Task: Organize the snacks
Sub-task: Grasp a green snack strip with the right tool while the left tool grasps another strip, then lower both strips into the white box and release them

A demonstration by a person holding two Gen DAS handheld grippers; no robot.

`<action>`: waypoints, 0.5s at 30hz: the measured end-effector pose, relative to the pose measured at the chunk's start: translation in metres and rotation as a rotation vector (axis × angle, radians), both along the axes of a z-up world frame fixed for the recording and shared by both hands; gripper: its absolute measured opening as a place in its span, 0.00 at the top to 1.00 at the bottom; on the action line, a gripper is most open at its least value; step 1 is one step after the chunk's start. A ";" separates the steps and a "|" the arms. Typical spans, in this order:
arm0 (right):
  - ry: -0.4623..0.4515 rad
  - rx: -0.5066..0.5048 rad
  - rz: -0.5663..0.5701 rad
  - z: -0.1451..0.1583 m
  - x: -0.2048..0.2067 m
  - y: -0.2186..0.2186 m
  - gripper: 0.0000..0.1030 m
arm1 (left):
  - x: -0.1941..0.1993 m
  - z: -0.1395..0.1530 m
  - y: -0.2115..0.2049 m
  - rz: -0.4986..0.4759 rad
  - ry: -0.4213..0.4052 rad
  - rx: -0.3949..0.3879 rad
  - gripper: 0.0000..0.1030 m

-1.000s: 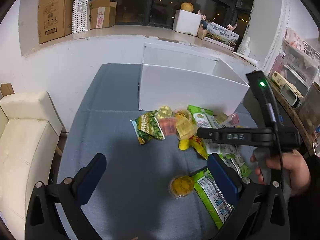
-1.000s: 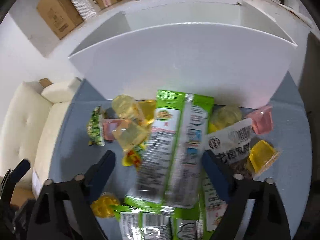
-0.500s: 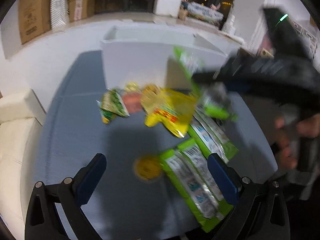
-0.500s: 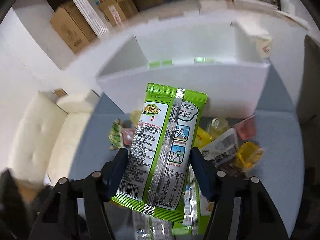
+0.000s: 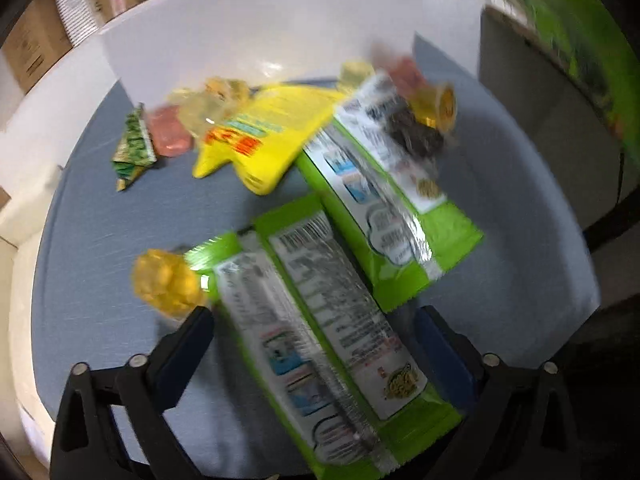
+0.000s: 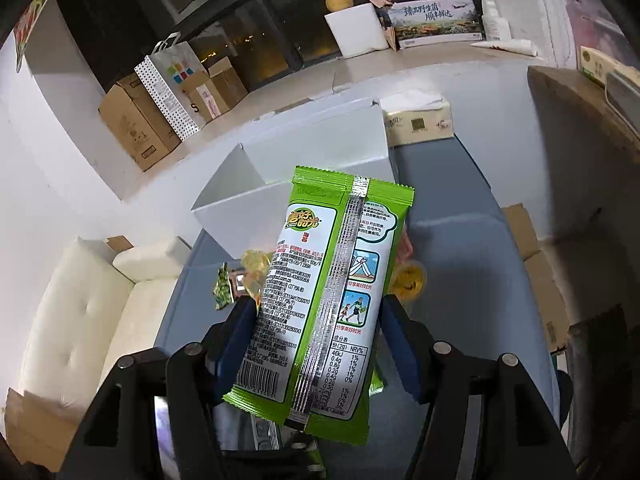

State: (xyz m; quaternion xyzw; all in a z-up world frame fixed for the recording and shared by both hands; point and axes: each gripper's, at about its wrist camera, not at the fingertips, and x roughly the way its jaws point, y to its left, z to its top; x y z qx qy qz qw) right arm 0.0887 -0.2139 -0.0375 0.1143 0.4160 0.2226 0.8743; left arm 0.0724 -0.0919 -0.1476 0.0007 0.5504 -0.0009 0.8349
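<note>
Right gripper [image 6: 318, 334] lifted higher than half second ago, green packet [image 6: 326, 300] carried up with it; white box [image 6: 296, 184] now lower in right view, beyond packet's top edge. Left view closer to table than before (blurred). Right fingers [image 6: 396, 344] closed on packet's sides, packet upright. Left gripper [image 5: 316, 344] wide open, gripping nothing, straddling second green packet [image 5: 320, 332] lying flat on blue table [image 5: 100, 240]; contact unclear. Yellow jelly cup [image 5: 166, 280] beside left finger [image 5: 180, 356].

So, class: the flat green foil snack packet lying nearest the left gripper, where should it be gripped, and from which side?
Grip the flat green foil snack packet across its narrow width, near its close end, coming from above. It lies flat and lengthwise between the open left gripper fingers, long edges exposed.
</note>
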 end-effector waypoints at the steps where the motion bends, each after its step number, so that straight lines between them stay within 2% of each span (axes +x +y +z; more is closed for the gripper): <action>1: 0.003 0.001 -0.001 -0.001 0.000 0.000 0.33 | 0.000 0.001 0.002 0.004 -0.008 -0.012 0.07; 2: 0.005 0.005 0.000 -0.001 -0.001 0.000 0.33 | 0.000 0.002 0.004 0.010 -0.013 -0.017 0.14; 7: -0.001 0.009 0.013 -0.001 -0.002 0.005 0.33 | -0.005 0.011 0.021 0.026 -0.039 -0.050 0.28; 15: -0.006 0.032 0.044 0.001 -0.006 0.010 0.33 | -0.033 0.043 0.058 0.000 -0.116 -0.126 0.34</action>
